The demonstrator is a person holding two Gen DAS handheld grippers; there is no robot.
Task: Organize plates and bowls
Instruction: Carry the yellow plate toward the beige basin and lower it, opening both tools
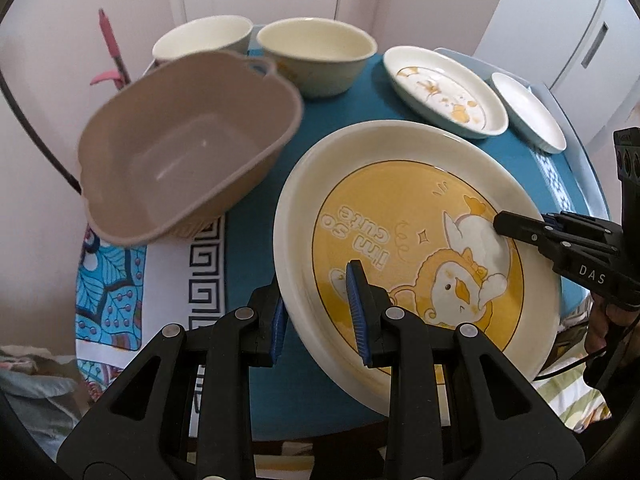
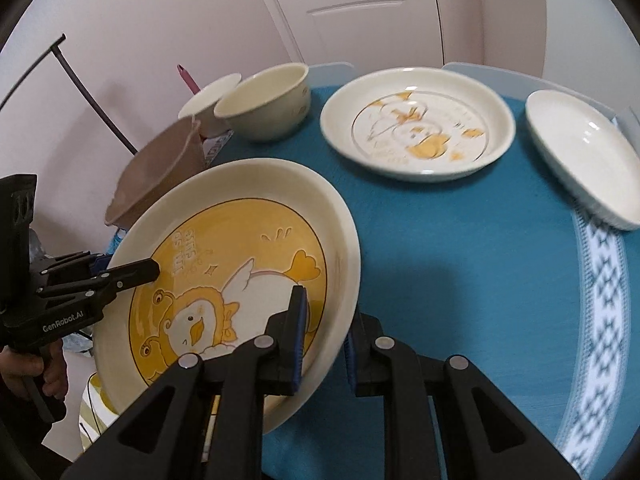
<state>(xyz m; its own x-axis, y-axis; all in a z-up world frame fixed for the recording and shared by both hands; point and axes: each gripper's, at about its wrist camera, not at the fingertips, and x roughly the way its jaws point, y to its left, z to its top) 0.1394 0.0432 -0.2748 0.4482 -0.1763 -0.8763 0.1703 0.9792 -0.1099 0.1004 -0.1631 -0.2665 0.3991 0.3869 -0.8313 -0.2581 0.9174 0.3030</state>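
A large cream plate with a yellow duck picture (image 1: 400, 216) (image 2: 224, 248) is held tilted above the blue tablecloth. My left gripper (image 1: 320, 312) is shut on its left rim; it also shows in the right wrist view (image 2: 132, 276). My right gripper (image 2: 322, 340) is shut on its right rim, and shows in the left wrist view (image 1: 520, 232). A smaller duck plate (image 1: 444, 90) (image 2: 416, 124), a plain white plate (image 1: 528, 110) (image 2: 580, 156) and two cream bowls (image 1: 316, 54) (image 1: 204, 40) stand at the back.
A brown plastic basin (image 1: 184, 148) (image 2: 160, 168) sits at the table's left side. The blue tablecloth (image 2: 460, 260) covers the table, with a patterned edge on the right. A door and pink wall lie behind.
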